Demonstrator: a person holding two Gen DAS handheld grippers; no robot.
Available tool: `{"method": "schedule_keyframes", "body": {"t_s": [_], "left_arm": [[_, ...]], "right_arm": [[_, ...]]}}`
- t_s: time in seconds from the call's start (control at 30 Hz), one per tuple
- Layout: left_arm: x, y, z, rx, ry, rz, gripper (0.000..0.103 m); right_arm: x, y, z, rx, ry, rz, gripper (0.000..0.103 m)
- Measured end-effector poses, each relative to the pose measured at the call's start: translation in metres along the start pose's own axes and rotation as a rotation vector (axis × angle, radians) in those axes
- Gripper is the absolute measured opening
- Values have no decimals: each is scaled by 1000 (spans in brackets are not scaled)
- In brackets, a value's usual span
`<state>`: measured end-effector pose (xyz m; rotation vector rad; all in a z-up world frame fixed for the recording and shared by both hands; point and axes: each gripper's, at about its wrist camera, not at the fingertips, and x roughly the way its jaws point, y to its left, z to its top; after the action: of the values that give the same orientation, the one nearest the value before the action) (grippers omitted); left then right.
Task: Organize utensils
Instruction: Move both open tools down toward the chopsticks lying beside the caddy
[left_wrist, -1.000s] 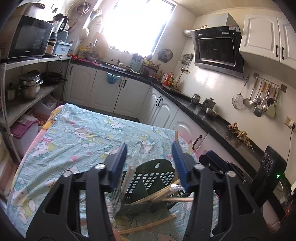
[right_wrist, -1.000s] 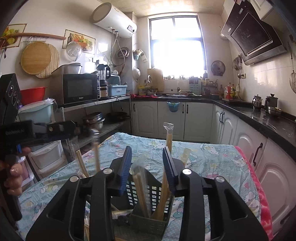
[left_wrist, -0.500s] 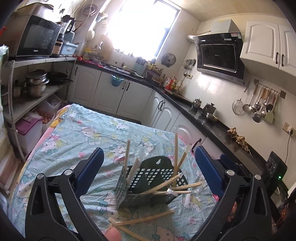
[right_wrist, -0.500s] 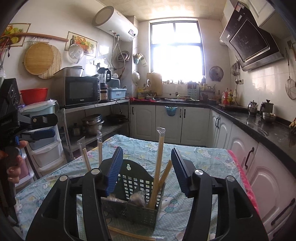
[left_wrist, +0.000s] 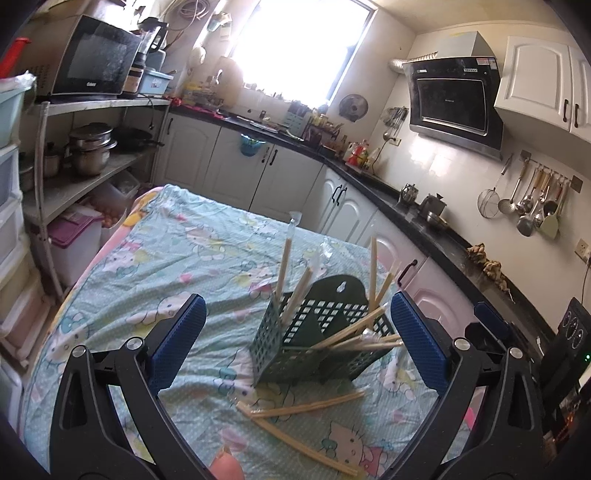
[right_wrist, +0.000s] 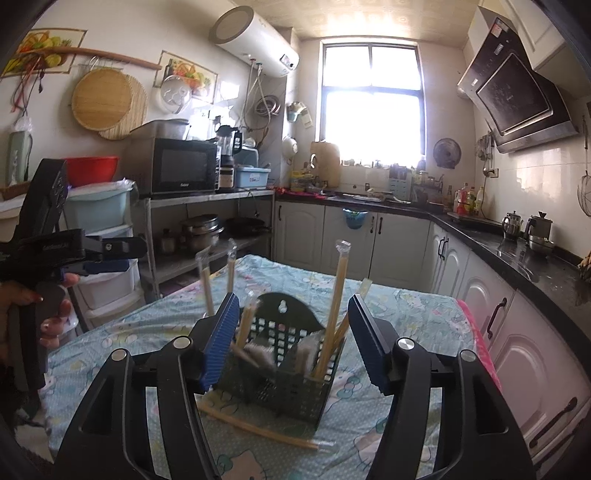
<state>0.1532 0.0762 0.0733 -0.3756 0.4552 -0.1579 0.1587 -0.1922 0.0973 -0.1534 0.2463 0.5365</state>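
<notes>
A dark green slotted utensil basket (left_wrist: 317, 339) stands on the table with several wrapped wooden chopsticks (left_wrist: 295, 291) sticking up and out of it. More wrapped chopsticks (left_wrist: 299, 408) lie on the cloth in front of it. My left gripper (left_wrist: 295, 339) is open and empty, pulled back above the basket. In the right wrist view the basket (right_wrist: 280, 362) with its chopsticks (right_wrist: 338, 310) sits between the fingers of my right gripper (right_wrist: 291, 343), which is open and empty. Loose chopsticks (right_wrist: 258, 430) lie at the basket's foot. The left gripper's handle (right_wrist: 48, 236) shows at left.
The table wears a pale blue cartoon-print cloth (left_wrist: 177, 258). A metal shelf with pots (left_wrist: 88, 151) and a microwave (left_wrist: 92, 62) stands left. White cabinets and a black counter (left_wrist: 424, 221) run along the back and right.
Both grippers opened wide and pulled back from the basket. The chopsticks they released now stand in the basket.
</notes>
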Motion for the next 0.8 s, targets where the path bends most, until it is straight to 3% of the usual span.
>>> {"method": "schedule_keyframes", "body": {"t_s": [0.4,0.8], "left_arm": [[-10,11,-16,-20,32,8,92],[-5,24,-35,-41,97,23,92]], "right_arm": [[-1,29,-14,-93,30,18,67],[7,51,-26,-165,77,65,67]]}}
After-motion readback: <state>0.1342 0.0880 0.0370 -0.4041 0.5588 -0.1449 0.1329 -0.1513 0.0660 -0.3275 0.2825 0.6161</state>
